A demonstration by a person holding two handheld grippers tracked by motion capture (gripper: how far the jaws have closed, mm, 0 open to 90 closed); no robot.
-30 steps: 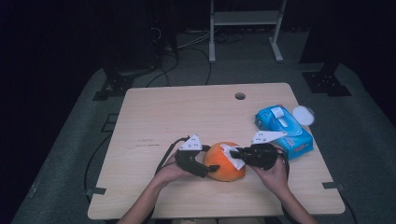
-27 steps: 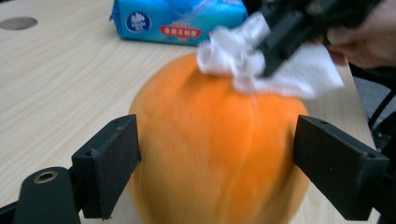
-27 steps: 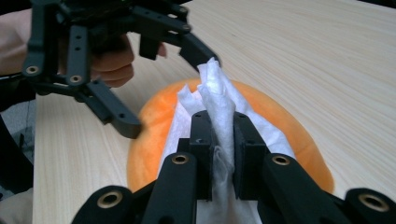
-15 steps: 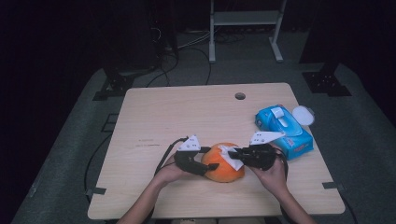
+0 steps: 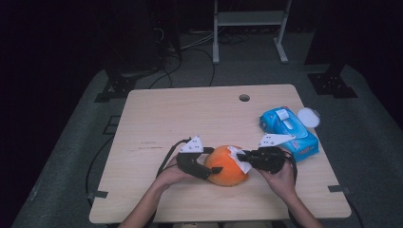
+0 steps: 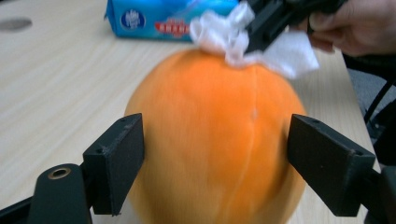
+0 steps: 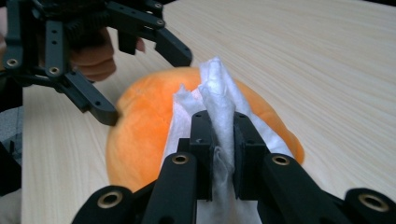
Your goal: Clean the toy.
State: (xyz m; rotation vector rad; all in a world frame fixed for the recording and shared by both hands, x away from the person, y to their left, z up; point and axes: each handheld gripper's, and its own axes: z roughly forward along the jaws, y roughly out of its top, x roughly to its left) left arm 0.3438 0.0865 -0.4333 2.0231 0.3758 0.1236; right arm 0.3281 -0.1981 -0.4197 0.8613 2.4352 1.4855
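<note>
While partly masked by both grippers in the high view, orange plush ball (image 5: 227, 165) sits near front edge of wooden table (image 5: 190, 114), underside hidden. Blurred in left gripper view. Left gripper (image 6: 215, 158) jaws spread wide on either side of ball, contact hard to tell. Right gripper (image 7: 219, 144) jaws pinched on white wipe (image 7: 212, 93) pressed onto ball top. Blue wipes pack (image 5: 287, 132) just right, white lid (image 5: 308, 117) beside. Open tabletop to left and far side.
</note>
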